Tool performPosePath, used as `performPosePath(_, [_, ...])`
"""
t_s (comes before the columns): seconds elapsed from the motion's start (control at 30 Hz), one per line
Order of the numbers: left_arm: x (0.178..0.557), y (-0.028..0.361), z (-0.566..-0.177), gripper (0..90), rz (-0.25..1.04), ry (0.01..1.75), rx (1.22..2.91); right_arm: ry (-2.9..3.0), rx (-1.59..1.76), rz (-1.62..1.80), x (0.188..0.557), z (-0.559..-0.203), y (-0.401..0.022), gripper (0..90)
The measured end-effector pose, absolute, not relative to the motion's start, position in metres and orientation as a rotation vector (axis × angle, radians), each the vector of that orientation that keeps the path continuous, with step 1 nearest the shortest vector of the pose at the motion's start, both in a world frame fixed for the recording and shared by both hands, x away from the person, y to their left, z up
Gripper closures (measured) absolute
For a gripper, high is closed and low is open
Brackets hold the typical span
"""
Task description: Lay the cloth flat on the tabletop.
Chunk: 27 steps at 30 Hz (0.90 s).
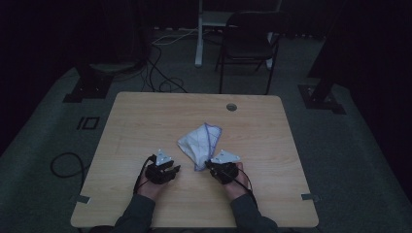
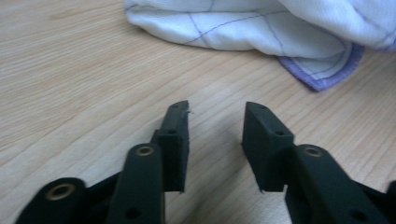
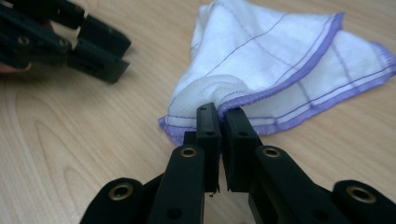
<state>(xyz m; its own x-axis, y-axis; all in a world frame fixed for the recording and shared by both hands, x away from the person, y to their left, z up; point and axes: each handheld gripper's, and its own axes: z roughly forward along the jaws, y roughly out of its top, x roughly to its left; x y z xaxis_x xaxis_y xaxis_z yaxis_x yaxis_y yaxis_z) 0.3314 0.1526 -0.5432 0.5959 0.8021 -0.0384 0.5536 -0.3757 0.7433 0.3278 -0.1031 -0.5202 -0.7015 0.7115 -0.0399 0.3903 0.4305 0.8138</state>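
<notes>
- Jaws of the right gripper (image 3: 223, 114) are pinched on a bunched corner of the white cloth with purple edging (image 3: 275, 65), which lies crumpled on the wooden table (image 1: 145, 116).
- Left gripper (image 2: 215, 114) has its jaws apart with nothing but bare wood between them; the cloth lies beyond its tips, near but not touching.
- Behind the table stand a dark chair (image 1: 248, 41) and floor cables (image 1: 160, 73), well apart from the work.

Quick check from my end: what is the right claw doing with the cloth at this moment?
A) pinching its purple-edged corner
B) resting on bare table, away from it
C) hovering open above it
A: the right claw has its jaws pressed together on the cloth's purple-edged corner.
</notes>
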Motion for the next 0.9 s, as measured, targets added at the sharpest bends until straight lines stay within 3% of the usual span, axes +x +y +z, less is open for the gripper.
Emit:
performPosePath(0.5, [0.335,0.099,-0.533,77.3,0.315,0.913,2.103,2.304,0.938,1.16,0.331,-0.516,-0.105,87.1])
performPosePath(0.77, [0.335,0.086,-0.542,89.6,0.332,0.886,2.177,2.282,0.964,1.153,0.334,-0.516,-0.113,87.1])
performPosePath(0.9, [0.336,0.092,-0.541,90.0,0.358,0.918,2.177,2.267,0.981,1.141,0.335,-0.515,-0.122,87.1])
